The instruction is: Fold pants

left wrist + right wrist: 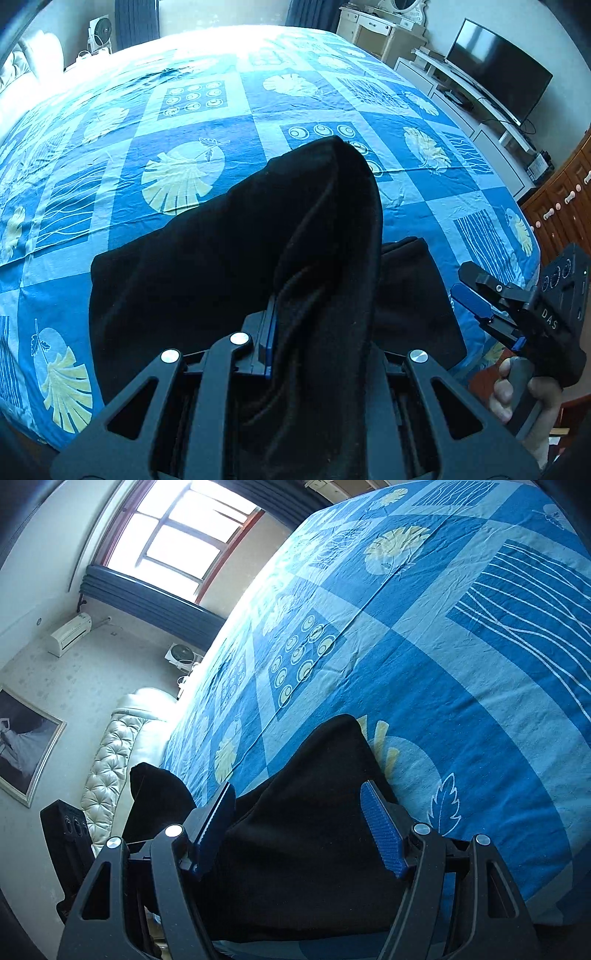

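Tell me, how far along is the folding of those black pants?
Partway, it seems. Done: part of the pants lies flat on the bed. In hand: the left tool is shut on a raised flap of the fabric, apparently carrying it over the rest. The right tool is open above the cloth, gripping nothing. Left: laying that flap down and any further folds.

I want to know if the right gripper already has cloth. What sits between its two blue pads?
In the right wrist view, the black pants lie on the bedsheet between the open right gripper pads, which are not pressing them.
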`<state>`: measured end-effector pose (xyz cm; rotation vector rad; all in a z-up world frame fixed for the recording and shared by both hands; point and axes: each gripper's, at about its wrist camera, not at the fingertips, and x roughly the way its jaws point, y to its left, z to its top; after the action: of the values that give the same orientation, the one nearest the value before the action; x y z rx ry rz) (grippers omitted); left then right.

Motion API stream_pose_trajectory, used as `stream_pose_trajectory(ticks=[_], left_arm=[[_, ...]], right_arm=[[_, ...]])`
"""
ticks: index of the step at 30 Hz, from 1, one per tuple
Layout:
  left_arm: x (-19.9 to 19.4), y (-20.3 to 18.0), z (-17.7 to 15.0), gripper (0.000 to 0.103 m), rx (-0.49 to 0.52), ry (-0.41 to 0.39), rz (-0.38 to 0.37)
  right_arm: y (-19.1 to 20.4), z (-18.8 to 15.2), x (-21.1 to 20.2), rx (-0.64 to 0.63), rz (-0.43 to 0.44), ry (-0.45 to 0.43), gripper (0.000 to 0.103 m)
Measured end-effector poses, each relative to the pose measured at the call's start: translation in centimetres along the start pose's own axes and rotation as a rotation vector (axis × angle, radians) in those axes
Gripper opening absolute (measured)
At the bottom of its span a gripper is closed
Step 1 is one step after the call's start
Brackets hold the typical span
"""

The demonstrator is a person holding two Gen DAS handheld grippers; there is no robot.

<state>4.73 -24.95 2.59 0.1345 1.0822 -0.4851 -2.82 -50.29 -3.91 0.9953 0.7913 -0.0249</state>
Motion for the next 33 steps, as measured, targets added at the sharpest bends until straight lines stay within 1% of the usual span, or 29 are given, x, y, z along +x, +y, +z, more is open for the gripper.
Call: stream_pose_trajectory(ticks=[2, 6, 10, 15, 23, 33], left_arm=[[1.3, -1.5, -0.4, 0.014, 0.032, 0.011, 0.029], [3.9, -3.5, -1.2, 0.014, 0.058, 0.043, 0.07], [5.3, -4.4, -1.8, 0.014, 0.093, 0.035, 0.125], [5.6, -4.9, -2.0, 0.014, 0.106, 0.023, 0.159], [6.1, -5.9, -2.6, 0.014, 0.153, -0.007, 0.218], [6.2, -6.1, -2.7, 0.015, 0.163, -0.013, 0.229]], right_arm=[[-0.6, 0.2, -0.1, 0.012, -0.012, -0.007, 0.07], [-2.2, 0.5, -0.3, 0.056, -0.025, -0.017, 0.07], [-3.8, 0.3, 0.0, 0.11, -0.025, -0.003, 0.07], [-4.9, 0.1, 0.4, 0.143, -0.027, 0.011, 0.07], [-4.7, 0.0, 0.7, 0.129, -0.032, 0.022, 0.07], [-4.5, -0.1, 0.9, 0.13, -0.033, 0.024, 0.07]])
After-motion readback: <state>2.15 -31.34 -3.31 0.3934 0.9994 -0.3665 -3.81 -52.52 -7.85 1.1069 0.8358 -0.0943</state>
